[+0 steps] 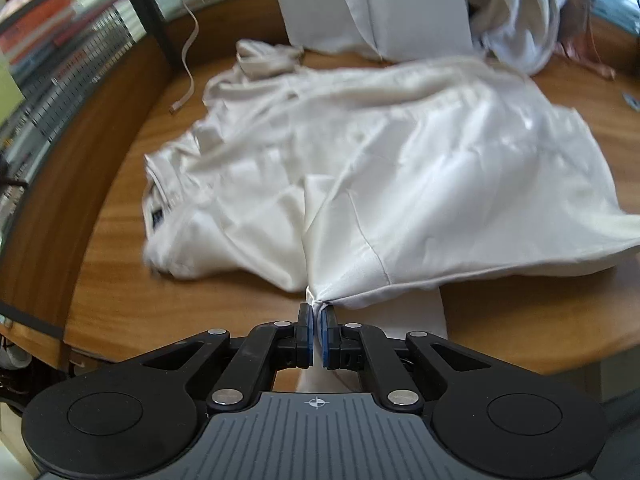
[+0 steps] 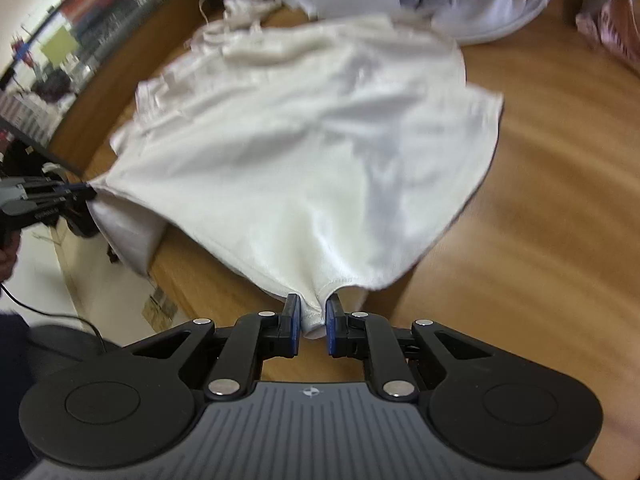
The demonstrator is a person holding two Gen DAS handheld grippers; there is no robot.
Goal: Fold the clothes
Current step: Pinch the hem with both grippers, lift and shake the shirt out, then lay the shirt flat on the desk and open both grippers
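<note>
So the white garment (image 1: 400,168) is thin, floppy stuff with a bit of a sheen, spread over the wooden table (image 1: 520,320) with its near hem lifted off the surface and the far end bunched up around some drawstrings (image 1: 264,60). I'd guess it's light and fairly slippery, so it sags and balloons between any two hold points instead of keeping a crease, and the seamed hem corners look like the only sensible places to grab. That's pretty much what's going on: the left gripper (image 1: 318,316) is clamped almost completely tight on one pinched hem corner, and the right gripper (image 2: 313,316) is squeezing a thicker wad of the hem at the other corner. In the right wrist view the left gripper (image 2: 86,191) sits off at the side with the edge stretched between the two. More pale laundry (image 1: 516,12) is piled behind it, plus a stray cord (image 1: 188,68) on the table.
</note>
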